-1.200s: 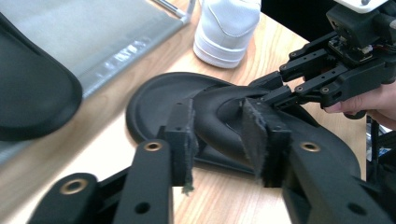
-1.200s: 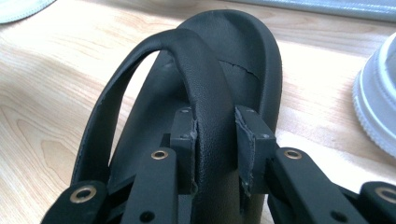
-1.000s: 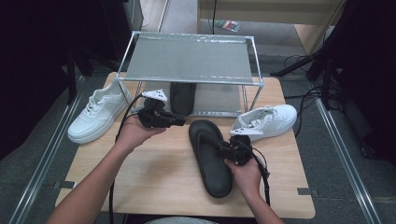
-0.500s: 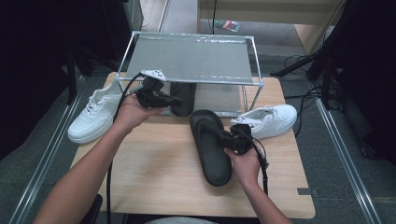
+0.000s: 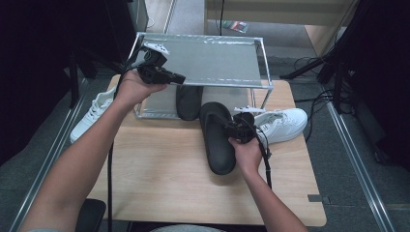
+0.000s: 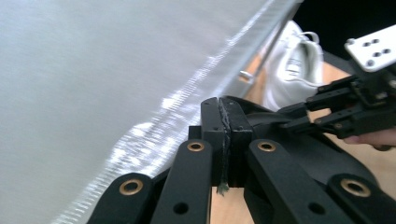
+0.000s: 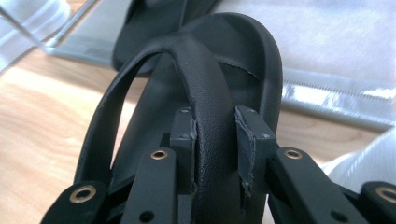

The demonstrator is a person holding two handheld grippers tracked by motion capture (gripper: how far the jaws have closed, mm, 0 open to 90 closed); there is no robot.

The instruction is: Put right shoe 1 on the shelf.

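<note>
- Two tongs, left to right: my left gripper [image 5: 180, 77], jaws clenched on nothing, hangs over the rack's [image 5: 261, 63] left front corner.
- My right gripper [image 7: 215, 140] grasps the strap of the black slide [image 5: 216, 140], on the table [image 5: 159, 169] at the rack's front edge; its long axis points toward the lower shelf beside its mate [image 5: 188, 100].
- No readable writing.

No text, label or number can be read – none.

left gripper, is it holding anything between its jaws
No, in the left gripper view the left gripper has its two pads pressed flat together with nothing between them, raised beside the metal rack.
</note>
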